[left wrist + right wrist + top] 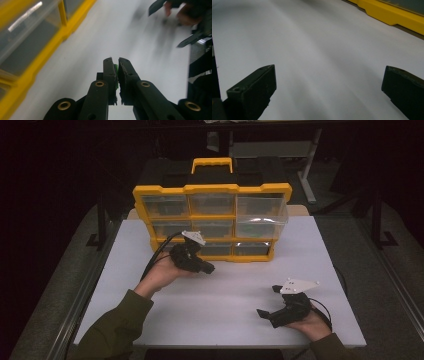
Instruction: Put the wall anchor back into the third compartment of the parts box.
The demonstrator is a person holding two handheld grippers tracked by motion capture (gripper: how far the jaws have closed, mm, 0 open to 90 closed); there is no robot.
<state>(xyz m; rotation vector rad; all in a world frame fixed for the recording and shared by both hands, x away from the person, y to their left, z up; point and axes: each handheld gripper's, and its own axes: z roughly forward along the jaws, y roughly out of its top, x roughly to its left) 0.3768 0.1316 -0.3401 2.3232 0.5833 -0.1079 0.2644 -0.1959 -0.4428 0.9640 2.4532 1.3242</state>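
Drawers of the yellow organizer (212, 215) are standing behind the left gripper (206, 268), which is pinching a small green piece (116, 75) above the white table (240, 285); the right gripper (267, 301) is gaping, well apart.

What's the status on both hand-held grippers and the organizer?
Left hand-held gripper shut on small green piece. Right hand-held gripper open, nothing held. Yellow organizer upright on table. Path clear.
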